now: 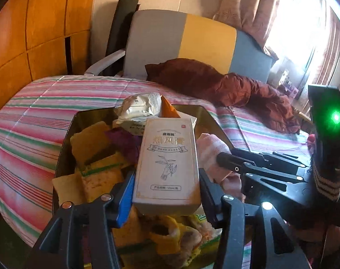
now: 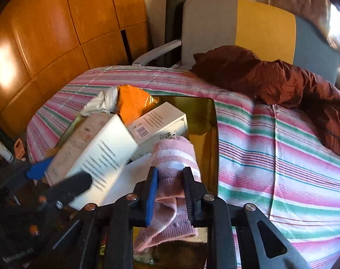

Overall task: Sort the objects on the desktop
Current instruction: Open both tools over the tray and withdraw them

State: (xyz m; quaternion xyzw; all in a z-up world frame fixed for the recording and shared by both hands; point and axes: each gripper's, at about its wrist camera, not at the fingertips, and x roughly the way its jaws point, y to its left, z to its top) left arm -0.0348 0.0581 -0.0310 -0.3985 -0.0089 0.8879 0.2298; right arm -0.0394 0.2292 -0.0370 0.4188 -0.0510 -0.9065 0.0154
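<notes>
My left gripper [image 1: 166, 188] is shut on a beige printed box [image 1: 168, 163] and holds it over a shiny gold tray [image 1: 65, 139] on the bed. The box also shows in the right wrist view [image 2: 96, 150], between the left gripper's fingers [image 2: 69, 187]. My right gripper [image 2: 170, 186] is shut on a pink and white striped sock [image 2: 172, 174], which hangs down over the tray's [image 2: 211, 121] right part. The right gripper shows in the left wrist view [image 1: 232, 163] beside the sock [image 1: 211, 150].
The tray holds yellow sponges [image 1: 91, 143], a purple cloth [image 1: 125, 141], a silver packet [image 1: 139, 106], an orange packet [image 2: 131, 105] and a second white box [image 2: 158, 123]. The striped bedcover [image 2: 270, 152] surrounds it. A brown jacket [image 2: 282, 80] and a headboard [image 2: 237, 22] lie behind.
</notes>
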